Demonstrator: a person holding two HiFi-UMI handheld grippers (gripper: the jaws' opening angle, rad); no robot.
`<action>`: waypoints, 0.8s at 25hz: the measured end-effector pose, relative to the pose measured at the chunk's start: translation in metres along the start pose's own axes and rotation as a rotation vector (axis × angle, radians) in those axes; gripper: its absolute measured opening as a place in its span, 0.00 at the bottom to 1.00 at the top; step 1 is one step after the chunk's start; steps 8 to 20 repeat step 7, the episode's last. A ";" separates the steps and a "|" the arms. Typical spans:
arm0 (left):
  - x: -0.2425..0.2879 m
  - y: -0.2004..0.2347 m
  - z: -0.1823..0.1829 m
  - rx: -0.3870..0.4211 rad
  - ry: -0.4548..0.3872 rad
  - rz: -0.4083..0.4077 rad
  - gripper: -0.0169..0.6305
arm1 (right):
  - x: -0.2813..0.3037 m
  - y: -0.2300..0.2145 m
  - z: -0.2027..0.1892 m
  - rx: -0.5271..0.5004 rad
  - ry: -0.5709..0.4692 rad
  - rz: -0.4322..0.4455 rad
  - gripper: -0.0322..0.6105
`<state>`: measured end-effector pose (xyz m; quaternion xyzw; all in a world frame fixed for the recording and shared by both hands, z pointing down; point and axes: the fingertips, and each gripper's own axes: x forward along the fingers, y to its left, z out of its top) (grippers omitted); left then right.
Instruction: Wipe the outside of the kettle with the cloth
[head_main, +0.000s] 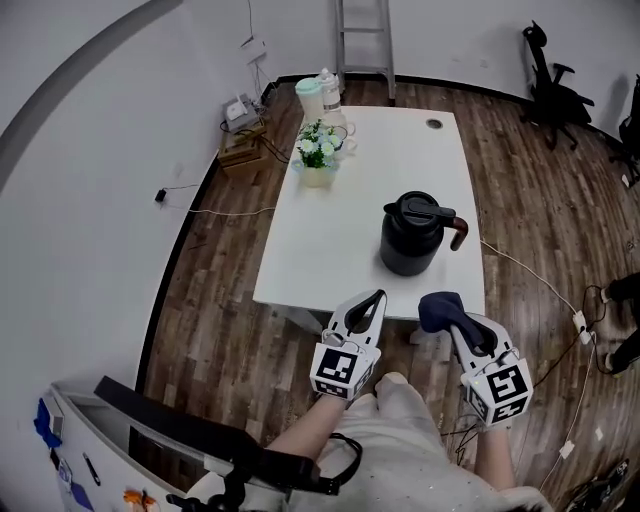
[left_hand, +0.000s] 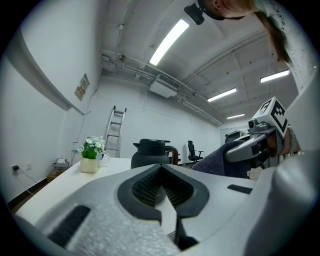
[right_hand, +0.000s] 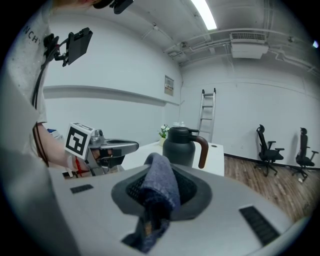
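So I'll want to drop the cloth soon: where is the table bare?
Bare: the table's near-left stretch, between the kettle and the left edge, and the far-right part beyond the kettle. Crowded: the far-left corner, with the flowerpot and containers.

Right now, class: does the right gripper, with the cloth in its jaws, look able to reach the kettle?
Probably yes. The right gripper, shut on the cloth, hangs off the near edge of the table, and the kettle stands just ahead with nothing standing between them.

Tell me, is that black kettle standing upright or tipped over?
Upright: the kettle stands on its base on the table.
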<state>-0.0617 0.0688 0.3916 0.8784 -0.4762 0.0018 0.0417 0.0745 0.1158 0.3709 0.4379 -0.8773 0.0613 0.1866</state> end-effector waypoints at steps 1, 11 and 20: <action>-0.002 0.001 0.001 -0.002 -0.001 0.003 0.04 | 0.000 0.001 0.001 -0.004 0.000 0.002 0.15; -0.014 0.005 -0.006 -0.011 0.007 0.019 0.04 | 0.000 0.007 -0.005 0.005 0.000 0.005 0.15; -0.014 0.005 -0.006 -0.011 0.007 0.019 0.04 | 0.000 0.007 -0.005 0.005 0.000 0.005 0.15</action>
